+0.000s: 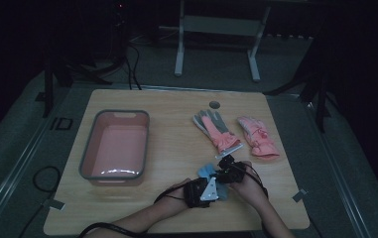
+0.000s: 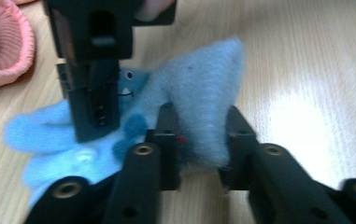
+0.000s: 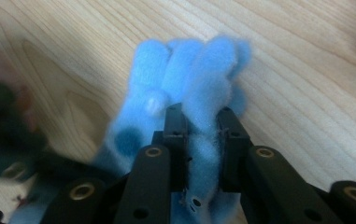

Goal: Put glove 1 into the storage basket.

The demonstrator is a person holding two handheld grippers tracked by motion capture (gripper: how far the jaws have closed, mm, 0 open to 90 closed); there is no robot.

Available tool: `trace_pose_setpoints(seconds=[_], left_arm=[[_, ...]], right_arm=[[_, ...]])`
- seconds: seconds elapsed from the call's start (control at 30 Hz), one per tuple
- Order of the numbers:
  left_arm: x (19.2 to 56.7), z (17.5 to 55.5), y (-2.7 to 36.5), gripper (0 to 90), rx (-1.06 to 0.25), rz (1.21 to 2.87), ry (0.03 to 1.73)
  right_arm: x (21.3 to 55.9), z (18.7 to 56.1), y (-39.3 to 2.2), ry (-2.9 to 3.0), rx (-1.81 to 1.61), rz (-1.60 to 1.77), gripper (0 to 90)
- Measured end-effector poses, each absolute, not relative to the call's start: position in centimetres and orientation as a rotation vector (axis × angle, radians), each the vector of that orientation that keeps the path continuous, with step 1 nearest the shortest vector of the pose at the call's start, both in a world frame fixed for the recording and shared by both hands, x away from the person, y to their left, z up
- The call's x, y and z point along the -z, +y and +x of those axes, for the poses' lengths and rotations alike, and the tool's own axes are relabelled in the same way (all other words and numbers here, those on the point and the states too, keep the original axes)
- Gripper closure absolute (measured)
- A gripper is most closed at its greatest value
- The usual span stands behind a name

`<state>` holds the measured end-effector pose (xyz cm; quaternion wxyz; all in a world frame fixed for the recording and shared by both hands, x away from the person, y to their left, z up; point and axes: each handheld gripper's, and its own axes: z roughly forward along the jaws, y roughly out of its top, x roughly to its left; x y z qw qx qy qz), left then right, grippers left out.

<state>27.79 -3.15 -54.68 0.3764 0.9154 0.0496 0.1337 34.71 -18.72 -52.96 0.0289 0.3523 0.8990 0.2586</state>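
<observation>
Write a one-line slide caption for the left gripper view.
Left gripper clamps the grey-blue fuzzy cuff of a light blue fleece glove lying on the wooden table, the right gripper gripping it alongside.

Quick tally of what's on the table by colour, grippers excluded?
Pink gloves: 2, one grey-palmed, one all pink
Blue fuzzy glove: 1, clamped by both the left gripper and the right gripper
Pink bin with grey rim: 1
Total: 4
</observation>
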Motion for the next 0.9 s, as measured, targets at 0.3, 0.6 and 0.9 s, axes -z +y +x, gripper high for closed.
trace_pose_setpoints(seconds=[0.3,0.6,0.9], left_arm=[[52.7,28.6,-1.3,78.1,-0.314,2.361,0.134],[50.2,29.0,0.4,78.4,-0.345,2.390,0.130],[48.1,29.3,2.6,78.4,-0.387,2.401,0.145]], right_arm=[[51.2,35.1,-18.5,2.761,-0.905,1.085,80.3],[48.9,35.6,-16.7,2.748,-0.954,1.021,80.3],[46.8,36.2,-14.4,2.747,-0.996,0.962,80.3]])
